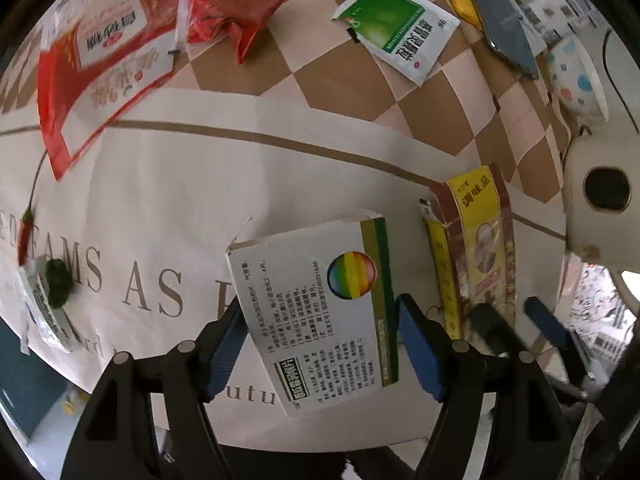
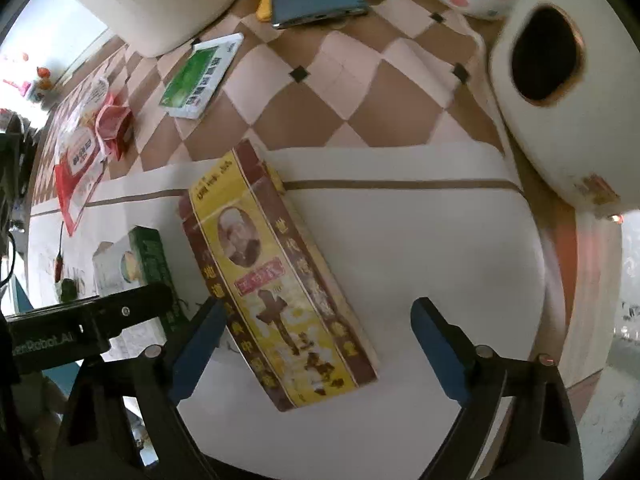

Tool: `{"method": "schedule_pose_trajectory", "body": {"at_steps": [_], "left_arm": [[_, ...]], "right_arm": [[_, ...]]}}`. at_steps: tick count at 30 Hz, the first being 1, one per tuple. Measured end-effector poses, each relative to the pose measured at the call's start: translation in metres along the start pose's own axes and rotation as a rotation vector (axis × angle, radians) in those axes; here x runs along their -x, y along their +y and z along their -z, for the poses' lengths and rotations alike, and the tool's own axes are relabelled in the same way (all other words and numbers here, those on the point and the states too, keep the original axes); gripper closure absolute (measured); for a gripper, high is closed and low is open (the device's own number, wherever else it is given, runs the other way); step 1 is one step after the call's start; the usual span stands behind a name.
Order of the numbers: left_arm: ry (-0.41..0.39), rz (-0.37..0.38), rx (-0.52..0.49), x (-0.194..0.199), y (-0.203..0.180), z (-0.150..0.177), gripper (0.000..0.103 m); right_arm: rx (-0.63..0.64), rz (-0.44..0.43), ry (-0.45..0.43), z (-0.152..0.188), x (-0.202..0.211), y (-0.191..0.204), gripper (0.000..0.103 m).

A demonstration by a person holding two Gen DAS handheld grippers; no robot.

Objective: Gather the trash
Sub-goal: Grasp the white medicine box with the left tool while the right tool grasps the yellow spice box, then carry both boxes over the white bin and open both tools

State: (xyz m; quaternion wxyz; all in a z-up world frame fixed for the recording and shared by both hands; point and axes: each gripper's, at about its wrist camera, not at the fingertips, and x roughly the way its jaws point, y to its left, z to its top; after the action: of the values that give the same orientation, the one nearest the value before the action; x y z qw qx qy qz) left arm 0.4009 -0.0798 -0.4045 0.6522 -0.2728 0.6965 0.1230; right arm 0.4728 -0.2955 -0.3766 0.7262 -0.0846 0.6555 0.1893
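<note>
One medicine box (image 1: 316, 312) in left gripper (image 1: 320, 344); right gripper (image 2: 316, 352) wide around one yellow carton (image 2: 276, 280).

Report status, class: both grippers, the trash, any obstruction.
Left gripper shut on white rainbow-spot carton. Right gripper open over yellow-brown carton. No obstruction.

A home dining table: checkered tablecloth (image 1: 348, 92), polka-dot bowl (image 1: 576, 80), tissue roll (image 2: 560, 92).

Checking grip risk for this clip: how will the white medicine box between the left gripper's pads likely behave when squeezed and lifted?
The white medicine box is thin cardboard with an open end flap, so it probably dents under squeeze. It looks light. The flat sides should grip well.
</note>
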Motion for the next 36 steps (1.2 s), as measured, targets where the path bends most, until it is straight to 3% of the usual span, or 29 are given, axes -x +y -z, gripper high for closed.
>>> {"method": "schedule_pose_trajectory", "body": {"at_steps": [5, 8, 11, 14, 15, 17, 19, 29, 32, 34, 36], "left_arm": [[-0.020, -0.060, -0.077, -0.003, -0.011, 0.008, 0.033], [-0.031, -0.097, -0.095, -0.002, 0.002, 0.013, 0.033], [-0.047, -0.097, -0.058, -0.002, 0.020, 0.014, 0.034], [-0.063, -0.088, -0.015, -0.001, 0.028, 0.015, 0.035], [-0.079, -0.098, -0.009, 0.001, 0.031, 0.016, 0.035], [-0.107, -0.118, -0.022, 0.005, 0.036, 0.017, 0.036], [-0.139, -0.144, -0.040, 0.011, 0.038, 0.017, 0.036], [-0.352, -0.195, -0.082, 0.078, 0.041, 0.042, 0.036], [-0.416, -0.194, -0.058, 0.108, 0.045, 0.071, 0.036], [-0.444, -0.190, -0.036, 0.119, 0.093, 0.071, 0.036], [-0.482, -0.192, 0.002, 0.135, 0.110, 0.082, 0.036]], "right_arm": [[-0.025, 0.072, -0.013, 0.004, 0.005, -0.009, 0.014], [-0.018, -0.001, -0.021, 0.004, 0.011, -0.007, 0.014], [0.066, -0.033, 0.002, 0.002, 0.006, 0.009, 0.014], [0.138, 0.000, 0.027, 0.000, -0.010, 0.027, 0.014], [0.151, 0.013, 0.036, 0.001, -0.015, 0.032, 0.012], [0.191, 0.059, 0.008, 0.001, -0.019, 0.044, 0.018], [0.208, 0.099, -0.017, 0.001, -0.020, 0.054, 0.035], [0.170, 0.055, -0.117, 0.011, 0.008, 0.089, 0.038], [0.181, 0.043, -0.147, 0.009, 0.023, 0.100, 0.038], [0.196, 0.028, -0.163, 0.012, 0.029, 0.111, 0.038], [0.211, 0.006, -0.179, 0.015, 0.037, 0.129, 0.038]]}}
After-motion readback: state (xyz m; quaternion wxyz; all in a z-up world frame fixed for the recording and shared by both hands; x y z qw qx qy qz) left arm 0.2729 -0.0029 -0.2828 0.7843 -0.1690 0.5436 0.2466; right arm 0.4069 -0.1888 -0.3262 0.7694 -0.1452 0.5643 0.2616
